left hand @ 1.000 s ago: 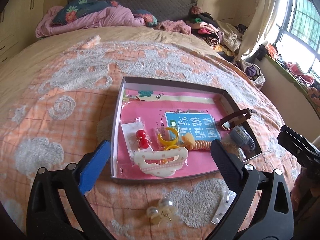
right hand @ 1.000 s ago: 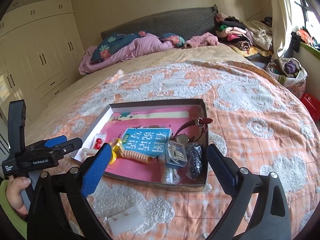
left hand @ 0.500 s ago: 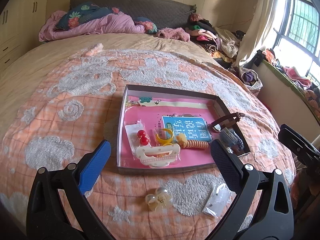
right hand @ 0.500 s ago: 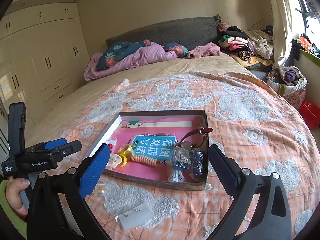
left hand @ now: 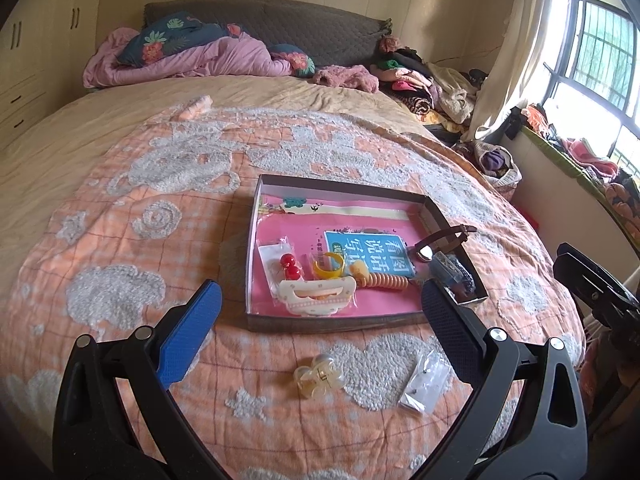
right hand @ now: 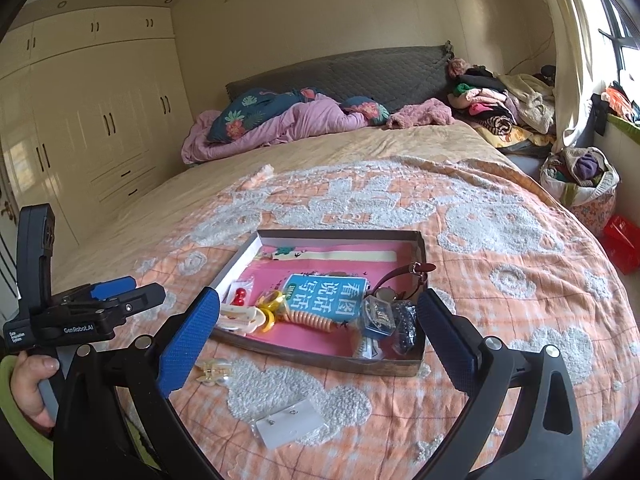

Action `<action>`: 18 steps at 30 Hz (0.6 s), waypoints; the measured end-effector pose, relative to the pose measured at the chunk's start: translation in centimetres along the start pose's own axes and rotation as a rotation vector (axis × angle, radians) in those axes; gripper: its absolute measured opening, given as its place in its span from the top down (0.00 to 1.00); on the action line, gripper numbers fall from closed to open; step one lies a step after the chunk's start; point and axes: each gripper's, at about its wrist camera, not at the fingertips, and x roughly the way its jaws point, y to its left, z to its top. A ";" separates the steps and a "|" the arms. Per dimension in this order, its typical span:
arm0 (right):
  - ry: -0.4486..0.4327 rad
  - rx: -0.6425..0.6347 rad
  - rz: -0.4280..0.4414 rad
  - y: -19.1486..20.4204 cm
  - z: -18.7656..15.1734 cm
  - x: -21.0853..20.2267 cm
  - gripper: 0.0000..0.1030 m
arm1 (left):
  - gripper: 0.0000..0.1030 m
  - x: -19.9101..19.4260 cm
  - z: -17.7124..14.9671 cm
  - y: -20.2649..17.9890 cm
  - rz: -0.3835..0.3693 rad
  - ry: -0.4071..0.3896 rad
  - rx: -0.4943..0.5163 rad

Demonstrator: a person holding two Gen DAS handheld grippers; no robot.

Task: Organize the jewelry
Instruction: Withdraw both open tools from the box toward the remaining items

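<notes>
Both grippers spread and empty above the bedspread, near the tray of jewelry.

The left gripper and right gripper hold nothing. Two pieces lie outside the tray on its near side: a clear hair claw and an earring packet. Likely risks: the smooth claw may squirt from the pads, the flat packet may resist pickup on soft quilt, and a lowered finger could nudge the tray.

Black hand-held gripper frames, blue textured pads, silver screws; "GenRobot.AI" marking; green sleeve.
</notes>
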 end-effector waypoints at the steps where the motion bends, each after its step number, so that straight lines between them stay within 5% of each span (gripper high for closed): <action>1: 0.000 -0.004 0.002 0.1 0.0 -0.1 0.04 | 0.09 -0.1 -0.1 0.0 0.003 0.000 0.001; 18: 0.056 -0.065 0.034 1.9 -2.1 0.0 0.04 | 0.09 -1.2 -3.4 1.5 0.055 0.042 0.007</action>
